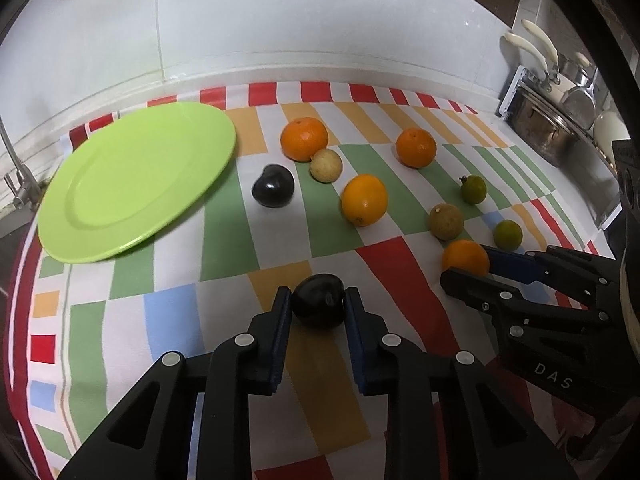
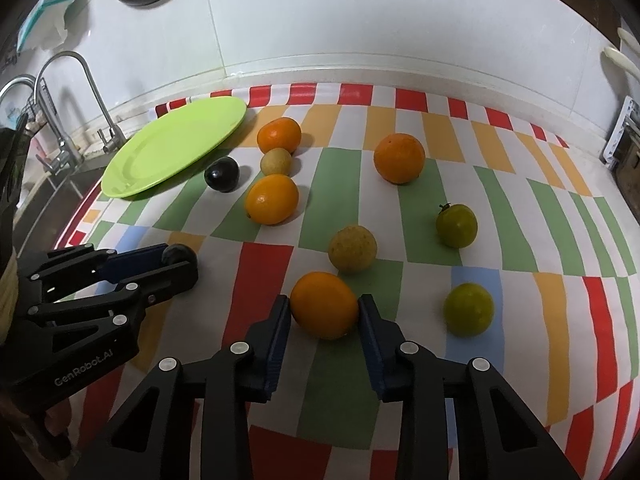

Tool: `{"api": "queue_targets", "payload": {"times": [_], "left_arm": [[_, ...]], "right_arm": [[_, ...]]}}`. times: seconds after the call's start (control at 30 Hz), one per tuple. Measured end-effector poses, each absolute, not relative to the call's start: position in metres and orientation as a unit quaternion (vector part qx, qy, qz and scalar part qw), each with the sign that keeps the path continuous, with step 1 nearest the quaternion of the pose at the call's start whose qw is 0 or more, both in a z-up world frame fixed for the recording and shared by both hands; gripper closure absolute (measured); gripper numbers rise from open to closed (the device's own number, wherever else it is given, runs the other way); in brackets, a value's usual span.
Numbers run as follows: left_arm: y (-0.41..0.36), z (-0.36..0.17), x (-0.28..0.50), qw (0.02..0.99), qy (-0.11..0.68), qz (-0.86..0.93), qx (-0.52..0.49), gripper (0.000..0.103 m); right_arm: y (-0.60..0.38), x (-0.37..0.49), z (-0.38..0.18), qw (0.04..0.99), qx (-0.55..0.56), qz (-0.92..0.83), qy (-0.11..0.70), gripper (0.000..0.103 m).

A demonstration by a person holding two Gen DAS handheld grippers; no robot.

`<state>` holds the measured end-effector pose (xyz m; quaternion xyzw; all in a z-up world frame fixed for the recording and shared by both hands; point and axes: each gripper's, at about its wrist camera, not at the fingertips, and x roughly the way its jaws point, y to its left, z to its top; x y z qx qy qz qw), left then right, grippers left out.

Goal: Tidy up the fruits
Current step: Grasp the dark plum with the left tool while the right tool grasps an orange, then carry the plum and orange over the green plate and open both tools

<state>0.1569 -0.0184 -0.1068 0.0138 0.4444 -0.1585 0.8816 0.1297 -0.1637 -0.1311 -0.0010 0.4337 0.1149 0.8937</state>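
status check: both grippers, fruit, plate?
Left gripper shut on dark plum. Right gripper shut on orange. Both fruits on the cloth. Green plate holds nothing; second plum near its rim.

You can read two markings, both white on black gripper bodies. In your left wrist view, "DAS" stands on the side of the right gripper [image 1: 466, 270], to the right of your own. In your right wrist view, "GenRobot.AI" runs along the body of the left gripper [image 2: 180, 260], to your left.
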Motion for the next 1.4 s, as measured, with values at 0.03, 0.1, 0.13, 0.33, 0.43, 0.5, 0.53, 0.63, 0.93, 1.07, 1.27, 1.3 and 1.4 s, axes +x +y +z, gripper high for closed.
{"api": "queue_targets", "payload": {"times": [0.03, 0.1, 0.13, 0.33, 0.43, 0.5, 0.53, 0.63, 0.93, 1.07, 1.27, 1.3, 1.4], "left_arm": [[-0.018, -0.105, 0.156, 0.884, 0.44, -0.157, 0.015, 0.077], [-0.016, -0.1, 0.153, 0.888, 0.433, -0.155, 0.016, 0.077], [-0.015, -0.098, 0.152, 0.89, 0.43, -0.153, 0.016, 0.077], [-0.001, -0.083, 0.147, 0.904, 0.408, -0.129, 0.014, 0.077], [0.009, -0.074, 0.144, 0.911, 0.396, -0.112, 0.014, 0.077], [0.015, -0.07, 0.143, 0.915, 0.39, -0.102, 0.014, 0.077], [0.019, -0.068, 0.142, 0.917, 0.388, -0.097, 0.013, 0.077], [0.034, -0.06, 0.142, 0.922, 0.379, -0.078, 0.011, 0.077], [0.067, -0.054, 0.152, 0.93, 0.366, -0.041, 0.013, 0.077], [0.079, -0.054, 0.162, 0.932, 0.362, -0.029, 0.019, 0.077], [0.095, -0.06, 0.182, 0.931, 0.364, -0.022, 0.025, 0.077], [0.099, -0.063, 0.187, 0.93, 0.366, -0.022, 0.024, 0.077], [0.105, -0.07, 0.196, 0.928, 0.372, -0.018, 0.027, 0.077]], "right_arm": [[-0.164, 0.129, -0.13, 0.894, -0.001, 0.116, 0.432, 0.068], [-0.162, 0.128, -0.126, 0.896, -0.002, 0.12, 0.427, 0.068], [-0.161, 0.127, -0.124, 0.897, -0.002, 0.123, 0.424, 0.068], [-0.151, 0.123, -0.104, 0.905, -0.006, 0.145, 0.4, 0.068], [-0.142, 0.123, -0.095, 0.909, -0.012, 0.157, 0.386, 0.068], [-0.135, 0.123, -0.089, 0.911, -0.016, 0.167, 0.377, 0.068], [-0.132, 0.124, -0.087, 0.911, -0.018, 0.172, 0.373, 0.068], [-0.12, 0.127, -0.076, 0.915, -0.027, 0.185, 0.357, 0.068], [-0.081, 0.147, -0.051, 0.918, -0.033, 0.231, 0.32, 0.068], [-0.063, 0.16, -0.05, 0.915, -0.035, 0.246, 0.317, 0.068], [-0.043, 0.188, -0.058, 0.907, -0.029, 0.26, 0.329, 0.068], [-0.04, 0.192, -0.06, 0.905, -0.027, 0.264, 0.333, 0.068], [-0.031, 0.207, -0.072, 0.897, -0.025, 0.27, 0.348, 0.068]]}}
